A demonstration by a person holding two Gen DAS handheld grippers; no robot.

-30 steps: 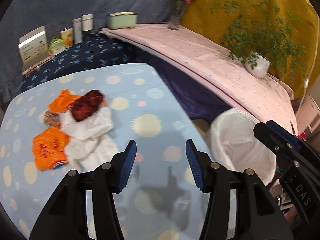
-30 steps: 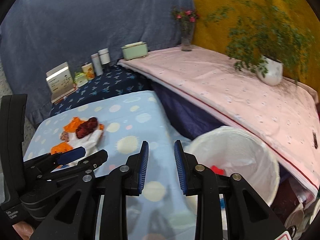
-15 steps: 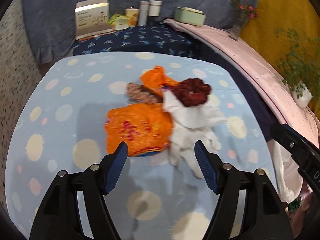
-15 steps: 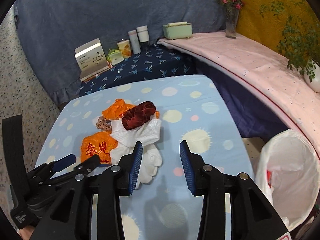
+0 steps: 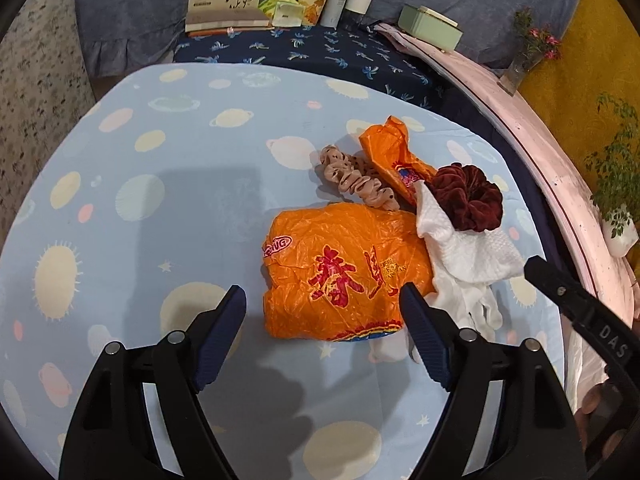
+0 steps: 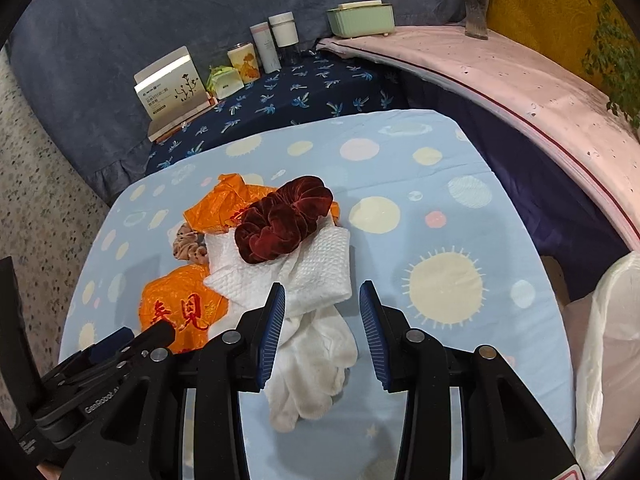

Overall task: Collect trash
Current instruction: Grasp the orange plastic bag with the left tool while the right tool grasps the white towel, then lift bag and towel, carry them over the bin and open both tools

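I have both tools over the table (image 5: pixel 132 208), covered in a pale blue cloth with planet prints, and I place everything from the big orange plastic bag (image 5: pixel 340 272) lying on it. My left hand-held gripper (image 5: pixel 322 308) hangs just in front of that bag, its jaws opening, wide apart and not pressing on anything; the bag's near edge sits between the fingertips. Just right of the bag lies a white paper towel (image 5: pixel 472 252) with a dark red scrunchie (image 5: pixel 468 198) resting on it, and a white glove (image 6: pixel 316 364) trails from the towel toward me. My right hand-held gripper (image 6: pixel 322 312) is over that glove, jaws parted, the glove lying between the fingers without being pinched. Behind the bag sit a beige scrunchie (image 5: pixel 356 180) and a second, smaller orange bag (image 5: pixel 392 156). Far right of the bag, off the table edge, a white bin liner (image 6: pixel 608 344) shows.
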